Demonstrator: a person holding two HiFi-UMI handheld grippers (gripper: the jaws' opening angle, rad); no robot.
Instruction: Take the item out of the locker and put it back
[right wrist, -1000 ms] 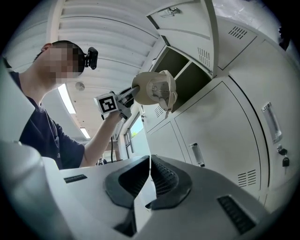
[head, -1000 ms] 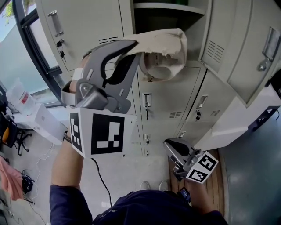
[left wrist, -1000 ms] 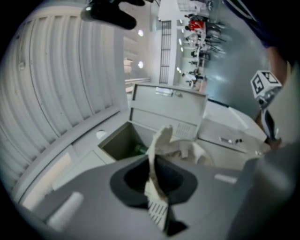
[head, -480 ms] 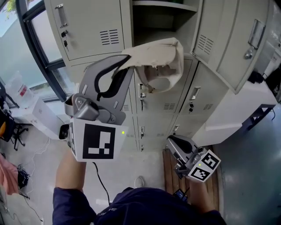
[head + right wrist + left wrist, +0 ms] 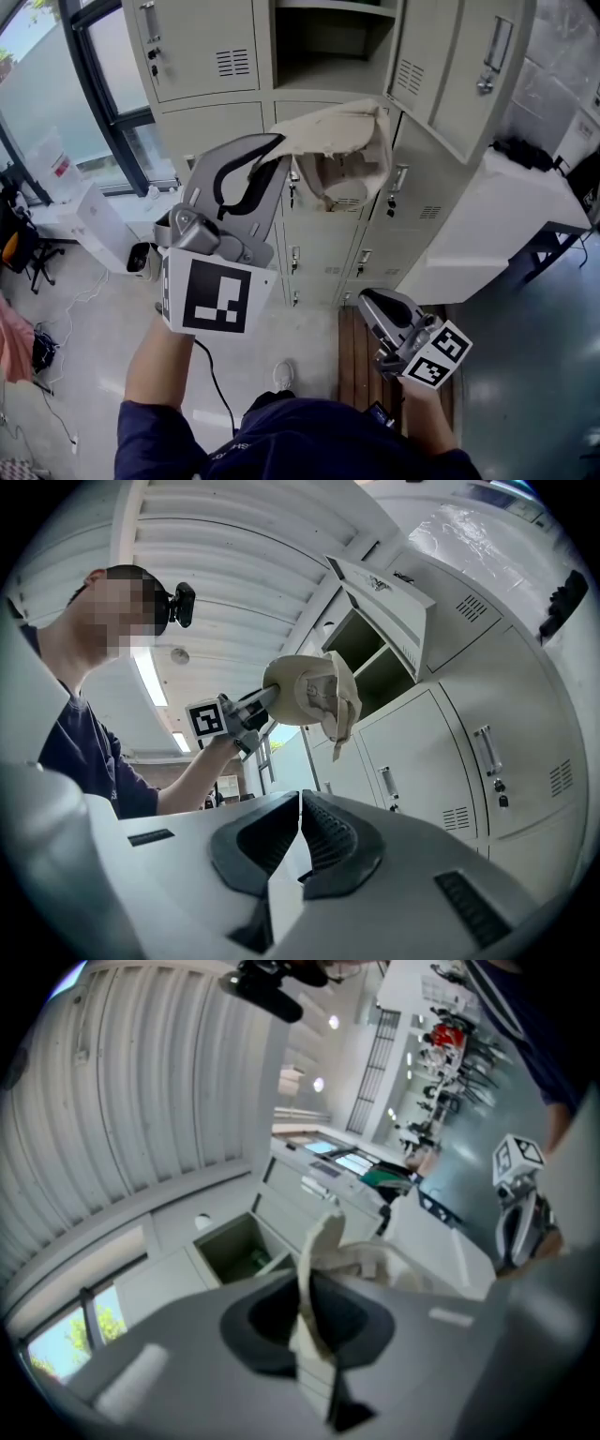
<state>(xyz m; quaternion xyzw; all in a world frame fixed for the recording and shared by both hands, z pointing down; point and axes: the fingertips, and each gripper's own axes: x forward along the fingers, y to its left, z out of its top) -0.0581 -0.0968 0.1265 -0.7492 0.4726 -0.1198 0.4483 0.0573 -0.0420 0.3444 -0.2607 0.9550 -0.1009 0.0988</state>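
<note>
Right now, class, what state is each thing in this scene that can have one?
left gripper, shut on cream hat
cream hat, held aloft outside the locker
right gripper, shut, empty
top locker door, swung open
upper-left locker door, closed

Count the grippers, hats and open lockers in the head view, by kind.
Grippers: 2 (left gripper, right gripper)
Hat: 1
Open locker: 1
Total: 4
</note>
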